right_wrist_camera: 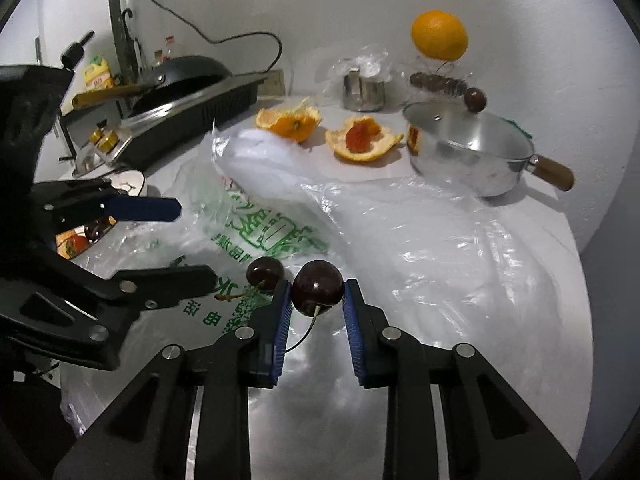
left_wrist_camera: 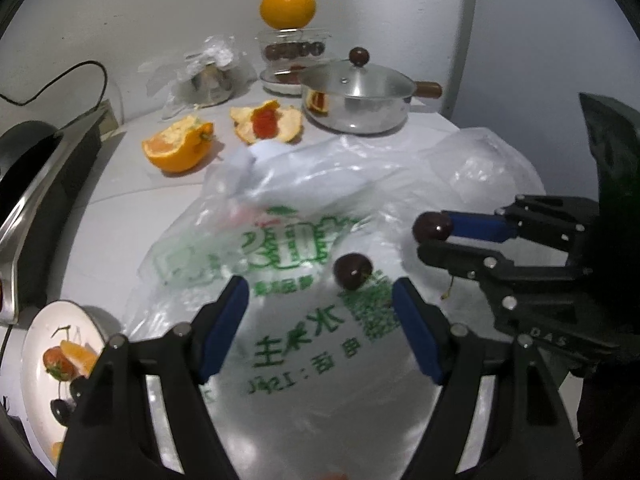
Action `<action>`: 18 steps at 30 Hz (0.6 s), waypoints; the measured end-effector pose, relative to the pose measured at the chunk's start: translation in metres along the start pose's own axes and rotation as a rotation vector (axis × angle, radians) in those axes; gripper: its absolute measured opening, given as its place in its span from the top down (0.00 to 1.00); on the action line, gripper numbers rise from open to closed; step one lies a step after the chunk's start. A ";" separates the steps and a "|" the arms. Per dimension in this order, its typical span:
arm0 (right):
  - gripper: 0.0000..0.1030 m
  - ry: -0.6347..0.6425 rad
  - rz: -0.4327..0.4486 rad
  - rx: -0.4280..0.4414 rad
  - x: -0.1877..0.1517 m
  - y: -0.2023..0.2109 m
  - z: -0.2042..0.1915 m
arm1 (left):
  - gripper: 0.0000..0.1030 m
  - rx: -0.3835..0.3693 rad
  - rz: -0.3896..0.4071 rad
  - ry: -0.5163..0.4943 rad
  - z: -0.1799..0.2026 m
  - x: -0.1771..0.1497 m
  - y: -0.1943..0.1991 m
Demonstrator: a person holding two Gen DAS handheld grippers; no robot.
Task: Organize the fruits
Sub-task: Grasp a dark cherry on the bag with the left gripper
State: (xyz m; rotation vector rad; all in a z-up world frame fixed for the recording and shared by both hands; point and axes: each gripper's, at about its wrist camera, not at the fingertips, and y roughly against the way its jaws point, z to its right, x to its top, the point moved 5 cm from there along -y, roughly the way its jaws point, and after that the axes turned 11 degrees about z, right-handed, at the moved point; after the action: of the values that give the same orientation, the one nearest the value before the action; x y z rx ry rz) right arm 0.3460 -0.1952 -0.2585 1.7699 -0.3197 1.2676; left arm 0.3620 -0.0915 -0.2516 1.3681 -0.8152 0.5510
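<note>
Right gripper [right_wrist_camera: 316, 300] jaws clamp a cherry [right_wrist_camera: 318, 288] between them.

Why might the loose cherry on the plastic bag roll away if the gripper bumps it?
The loose cherry looks round and glossy, so it would probably roll or slip at a nudge. It lies on the crinkly plastic bag, which likely shifts under it. Its thin stem may slow it a little.

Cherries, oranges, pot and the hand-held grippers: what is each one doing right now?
Right hand-held gripper: shut on held cherry.
Held cherry: pinched, stem hanging down.
Loose cherry: lying on plastic bag.
Left hand-held gripper: open, holding nothing.
Whole orange: unpeeled, atop glass container.
Pot: lid on.
</note>
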 end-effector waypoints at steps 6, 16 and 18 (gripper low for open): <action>0.73 -0.024 0.014 -0.009 -0.001 0.006 0.013 | 0.27 0.010 -0.017 -0.045 0.013 0.003 -0.018; 0.73 -0.063 0.014 0.005 -0.006 0.005 0.024 | 0.48 0.005 -0.058 -0.066 0.019 -0.001 -0.049; 0.73 -0.067 0.014 0.007 -0.007 0.003 0.025 | 0.55 -0.003 -0.062 -0.070 0.020 -0.003 -0.053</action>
State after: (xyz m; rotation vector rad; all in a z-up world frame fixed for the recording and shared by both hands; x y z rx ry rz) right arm 0.3560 -0.2183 -0.2645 1.8223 -0.3667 1.2223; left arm 0.3965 -0.1184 -0.2869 1.4114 -0.8268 0.4551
